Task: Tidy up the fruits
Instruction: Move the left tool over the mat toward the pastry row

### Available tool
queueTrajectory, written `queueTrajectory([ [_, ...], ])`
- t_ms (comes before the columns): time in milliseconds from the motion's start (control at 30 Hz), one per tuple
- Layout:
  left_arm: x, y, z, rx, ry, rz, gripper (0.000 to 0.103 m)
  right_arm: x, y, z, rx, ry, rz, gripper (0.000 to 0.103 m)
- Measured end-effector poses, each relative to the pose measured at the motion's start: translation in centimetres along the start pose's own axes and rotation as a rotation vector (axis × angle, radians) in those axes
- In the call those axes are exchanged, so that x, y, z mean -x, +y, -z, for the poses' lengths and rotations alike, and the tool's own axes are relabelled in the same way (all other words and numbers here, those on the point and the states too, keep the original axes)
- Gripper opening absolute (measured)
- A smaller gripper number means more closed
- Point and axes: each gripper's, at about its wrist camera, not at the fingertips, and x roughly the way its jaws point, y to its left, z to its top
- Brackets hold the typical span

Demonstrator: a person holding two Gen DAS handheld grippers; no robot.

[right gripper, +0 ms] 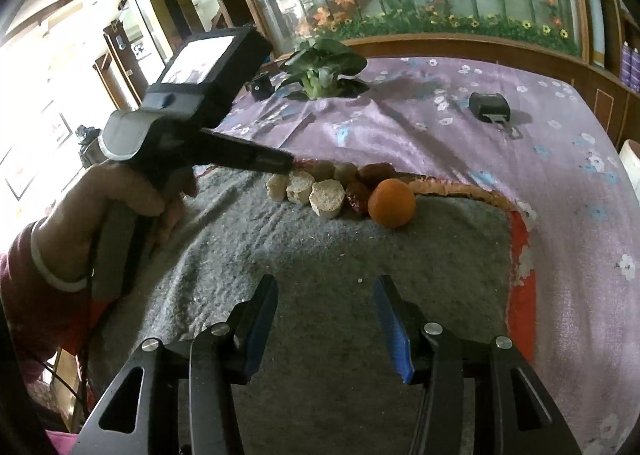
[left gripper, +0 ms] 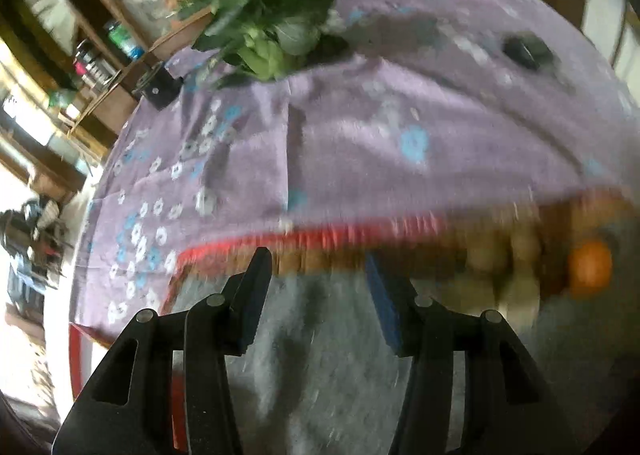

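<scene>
An orange (right gripper: 391,203) lies at the far edge of a grey mat (right gripper: 320,275), at the right end of a row of pale cut fruit pieces (right gripper: 327,199) and dark red fruits (right gripper: 374,173). My right gripper (right gripper: 326,313) is open and empty above the mat, nearer than the row. The left gripper body (right gripper: 200,115), held in a hand, reaches toward the row's left end. In the blurred left wrist view my left gripper (left gripper: 316,279) is open and empty, with the orange (left gripper: 590,269) and pale pieces (left gripper: 504,255) to its right.
A purple flowered cloth (right gripper: 460,143) covers the table under the mat. A leafy green vegetable (right gripper: 322,69) lies at the far edge, with a small black device (right gripper: 490,105) to its right and a black box (right gripper: 260,89) to its left. A wooden ledge and flower panel stand behind.
</scene>
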Motion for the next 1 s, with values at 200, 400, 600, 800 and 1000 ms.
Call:
queueTrajectory([
  [200, 2.0, 2.9, 5.2, -0.002, 0.035, -0.011, 0.049, 0.4, 0.4, -0.1, 0.011, -0.01, -0.011, 0.049],
  [400, 4.5, 3.7, 3.8, 0.047, -0.063, 0.081, 0.05, 0.3, 0.8, 0.0, 0.02, -0.011, -0.017, 0.049],
  [600, 1.7, -0.3, 2.8, -0.105, -0.012, 0.213, 0.049, 0.2, 0.1, 0.0, 0.001, -0.003, -0.004, 0.049],
  [800, 0.9, -0.4, 1.4, -0.125, -0.039, 0.212, 0.059, 0.0, 0.3, 0.1, 0.013, 0.013, -0.004, 0.049],
  [1000, 1.2, 3.9, 0.7, 0.023, -0.055, 0.163, 0.062, 0.0, 0.2, 0.2, 0.007, 0.019, -0.004, 0.049],
])
